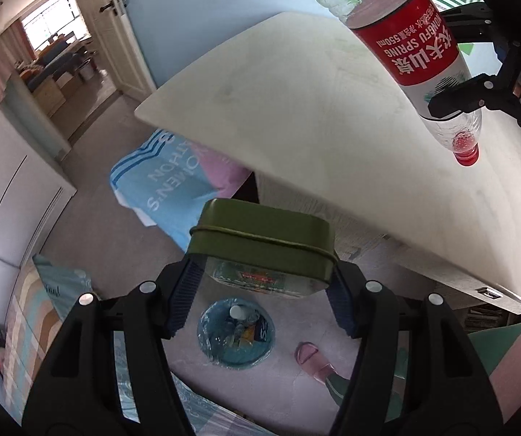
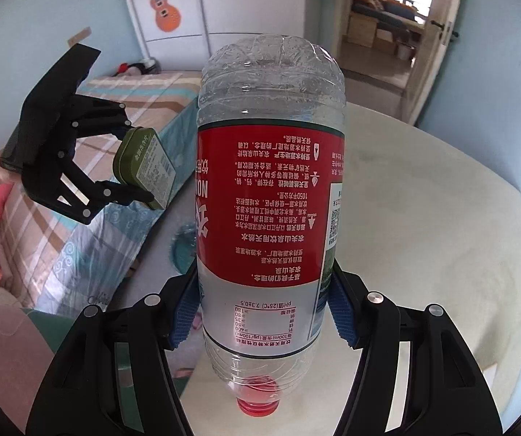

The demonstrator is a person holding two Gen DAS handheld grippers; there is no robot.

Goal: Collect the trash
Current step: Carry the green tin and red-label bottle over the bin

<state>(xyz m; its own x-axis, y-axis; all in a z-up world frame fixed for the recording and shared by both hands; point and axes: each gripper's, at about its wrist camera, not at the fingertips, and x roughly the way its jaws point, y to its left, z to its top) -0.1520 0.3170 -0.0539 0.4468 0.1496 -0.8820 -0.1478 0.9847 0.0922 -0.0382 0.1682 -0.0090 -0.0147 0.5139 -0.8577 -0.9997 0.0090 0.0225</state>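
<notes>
My left gripper (image 1: 262,283) is shut on a green metal tin (image 1: 260,247), its blue pads pressing the tin's two short sides. Below it on the floor stands a round bin with a blue liner (image 1: 236,330) holding several pieces of trash. My right gripper (image 2: 264,301) is shut on a clear plastic bottle with a red label (image 2: 271,200), held with its red cap toward the camera. In the left wrist view the bottle (image 1: 412,43) hangs above the white table (image 1: 296,109). The right wrist view shows the left gripper (image 2: 140,161) with the tin (image 2: 147,167) out over the bed's edge.
A striped bed (image 2: 78,218) lies left of the white table (image 2: 423,218). A blue and pink printed cloth (image 1: 173,189) and a pink slipper (image 1: 311,359) lie on the floor near the bin. An open doorway (image 1: 60,54) leads out. A person's leg (image 1: 514,374) is at lower right.
</notes>
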